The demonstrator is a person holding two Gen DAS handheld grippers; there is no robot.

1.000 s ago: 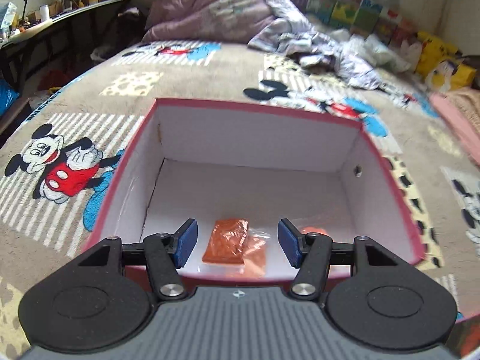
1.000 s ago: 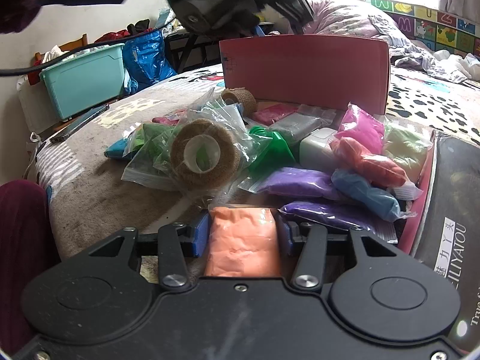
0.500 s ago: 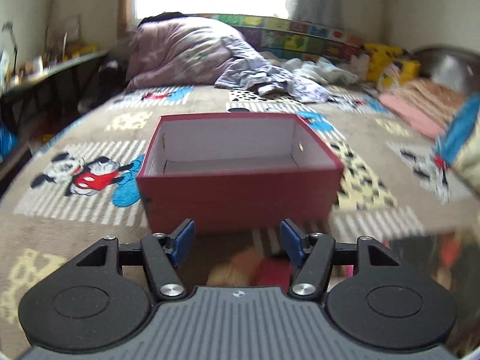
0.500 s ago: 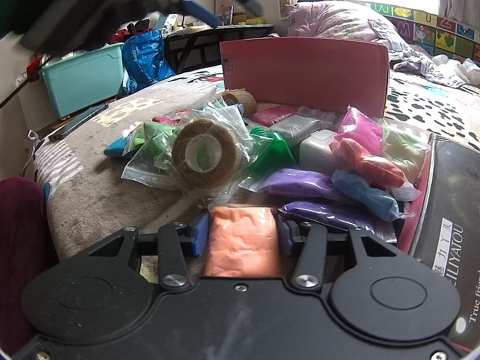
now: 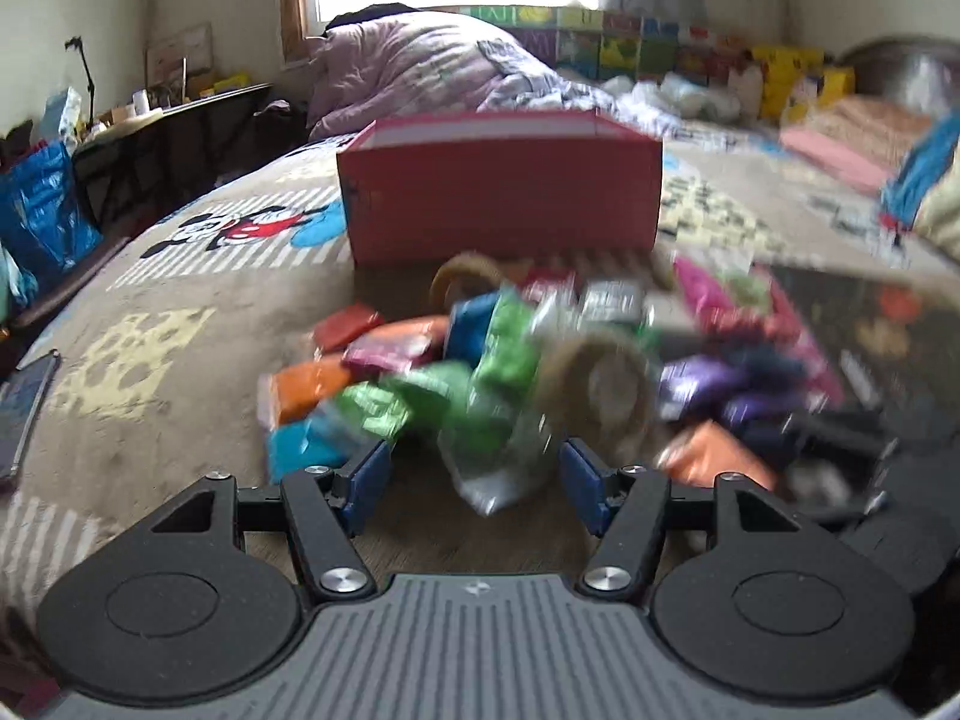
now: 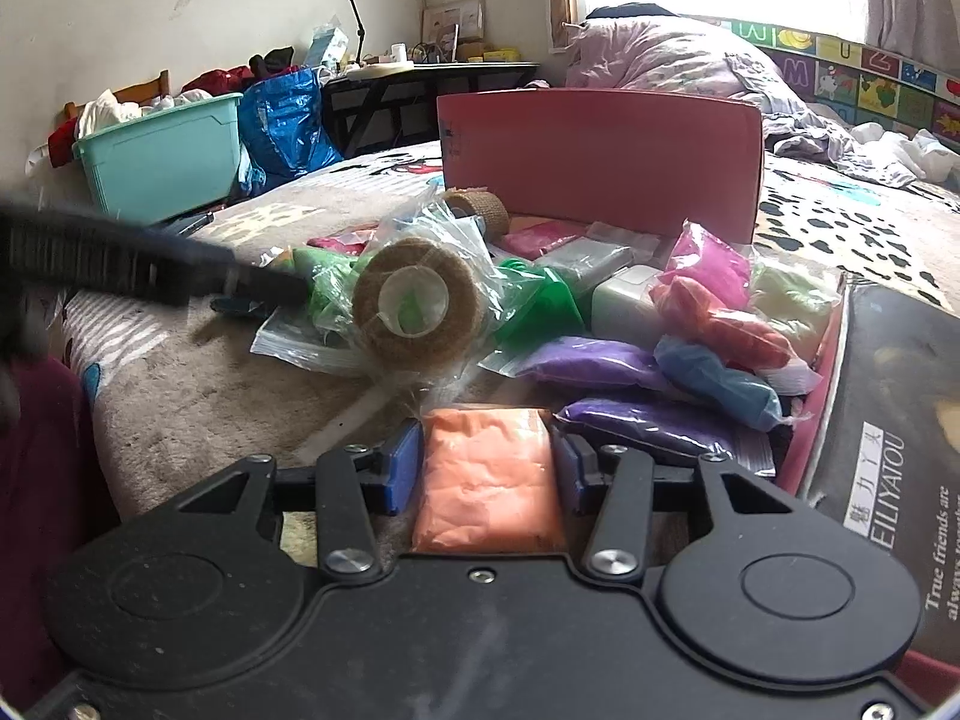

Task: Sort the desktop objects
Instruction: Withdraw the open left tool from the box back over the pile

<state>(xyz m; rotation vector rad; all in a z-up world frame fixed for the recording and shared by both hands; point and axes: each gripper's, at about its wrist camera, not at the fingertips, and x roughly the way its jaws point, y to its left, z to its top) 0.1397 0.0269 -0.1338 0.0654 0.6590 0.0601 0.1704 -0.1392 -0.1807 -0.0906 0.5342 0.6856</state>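
A pile of small bagged packets of coloured clay (image 6: 600, 354) lies on the blanket before a red cardboard box (image 6: 600, 162). A burlap tape roll in a clear bag (image 6: 414, 312) tops the pile. My right gripper (image 6: 487, 468) has an orange packet (image 6: 486, 480) between its blue pads; the pads still touch it while the jaws are opening. My left gripper (image 5: 474, 480) hangs open just short of the blurred pile (image 5: 480, 384), with a corner of a clear bag (image 5: 498, 480) between its tips and the red box (image 5: 504, 204) behind. It shows as a dark blur (image 6: 150, 276) in the right wrist view.
A black printed box lid (image 6: 888, 420) borders the pile on the right. A phone (image 5: 24, 408) lies near the blanket's left edge. Beyond that edge stand a teal bin (image 6: 162, 162) and a blue bag (image 6: 288, 120). A heap of bedding (image 5: 414, 78) lies behind the box.
My left gripper has drawn back from above the red box and come down in front of the pile, still open. The right gripper has stayed put with the orange packet between its pads.
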